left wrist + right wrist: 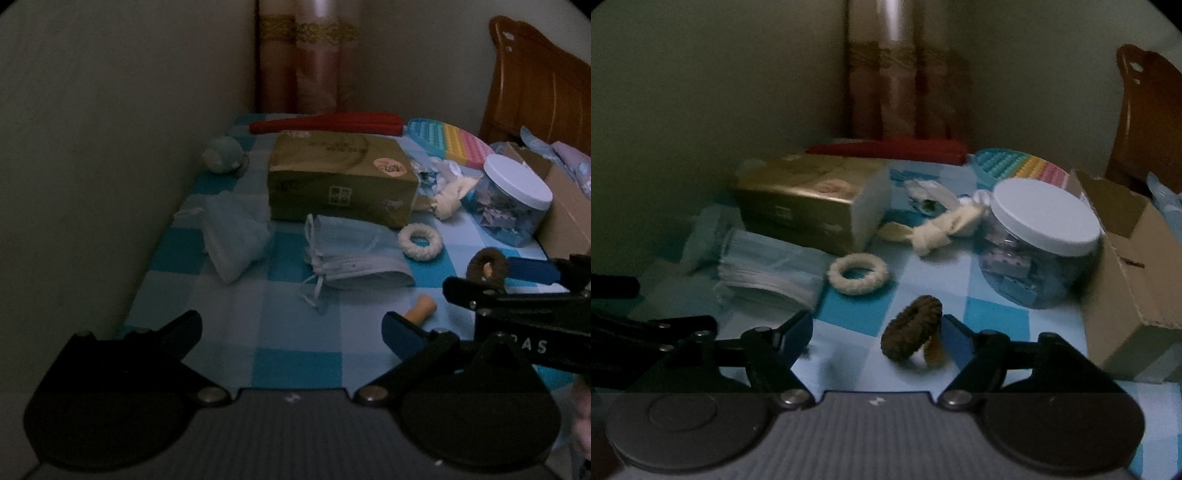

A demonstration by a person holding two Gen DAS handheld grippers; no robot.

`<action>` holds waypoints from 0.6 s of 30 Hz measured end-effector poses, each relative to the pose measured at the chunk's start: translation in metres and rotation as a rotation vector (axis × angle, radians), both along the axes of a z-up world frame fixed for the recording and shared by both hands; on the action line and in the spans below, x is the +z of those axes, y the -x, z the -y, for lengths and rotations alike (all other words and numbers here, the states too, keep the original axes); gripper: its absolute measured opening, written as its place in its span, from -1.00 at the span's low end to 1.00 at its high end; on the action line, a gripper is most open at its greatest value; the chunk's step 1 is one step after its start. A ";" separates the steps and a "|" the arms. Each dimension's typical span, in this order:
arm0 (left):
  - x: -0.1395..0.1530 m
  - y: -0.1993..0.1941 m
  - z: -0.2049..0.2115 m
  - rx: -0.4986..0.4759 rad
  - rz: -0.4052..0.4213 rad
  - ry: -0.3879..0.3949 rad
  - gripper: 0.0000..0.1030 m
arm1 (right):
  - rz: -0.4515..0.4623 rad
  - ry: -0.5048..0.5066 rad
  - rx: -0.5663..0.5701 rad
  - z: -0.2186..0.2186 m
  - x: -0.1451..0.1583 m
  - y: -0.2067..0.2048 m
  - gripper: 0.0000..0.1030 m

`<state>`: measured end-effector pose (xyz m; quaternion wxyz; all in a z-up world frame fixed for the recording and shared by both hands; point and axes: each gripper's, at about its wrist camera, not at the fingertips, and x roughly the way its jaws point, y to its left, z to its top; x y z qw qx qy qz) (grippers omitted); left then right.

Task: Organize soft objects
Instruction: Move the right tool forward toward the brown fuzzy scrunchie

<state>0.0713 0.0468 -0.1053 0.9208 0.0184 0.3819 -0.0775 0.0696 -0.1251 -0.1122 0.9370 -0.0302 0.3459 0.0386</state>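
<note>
Dim light, checked blue cloth over the counter (849, 343).

Right hand-held gripper (877, 338): jaws partly spread, brown hair tie (911, 330) standing on edge between them, close against the right pad (955, 339); clear gap to the left pad. Could not tell whether the right pad actually pressed it. No pinch from both sides.

Left hand-held gripper (291, 328): jaws spread wide, nothing between them, hanging over bare cloth near the front edge.

Cream hair tie (857, 274) flat on the cloth, just beyond the brown one. Stack of face masks (354, 254) left of it, in front of the tissue pack (340, 177). Cream knotted cloth strip (942, 227) between tissue pack and plastic jar (1039, 254). Cardboard box (1137, 266) at right, touching or nearly touching the jar. Pale blue pouch (232, 240) and small plush toy (223, 155) near the wall. Red roll (325, 122) and rainbow bubble toy (448, 142) at the back.
</note>
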 end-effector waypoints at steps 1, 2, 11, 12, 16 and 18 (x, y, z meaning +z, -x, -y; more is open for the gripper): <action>0.001 0.001 -0.001 0.000 0.002 0.001 0.99 | 0.002 -0.002 0.007 -0.001 0.001 0.000 0.50; 0.001 0.002 -0.002 0.001 0.004 0.003 0.99 | 0.000 -0.010 0.018 -0.003 0.001 0.001 0.45; 0.003 0.005 -0.002 -0.012 0.003 0.017 0.99 | -0.030 -0.017 0.041 -0.005 -0.004 0.005 0.30; 0.003 0.005 0.000 -0.017 0.003 0.020 0.99 | -0.033 -0.013 0.038 -0.004 -0.004 0.005 0.30; 0.000 0.005 0.010 -0.054 0.000 0.027 0.99 | -0.020 0.013 0.031 0.002 -0.002 0.012 0.30; -0.002 0.004 0.014 -0.070 -0.004 0.028 0.99 | -0.020 0.019 0.023 0.007 -0.001 0.015 0.31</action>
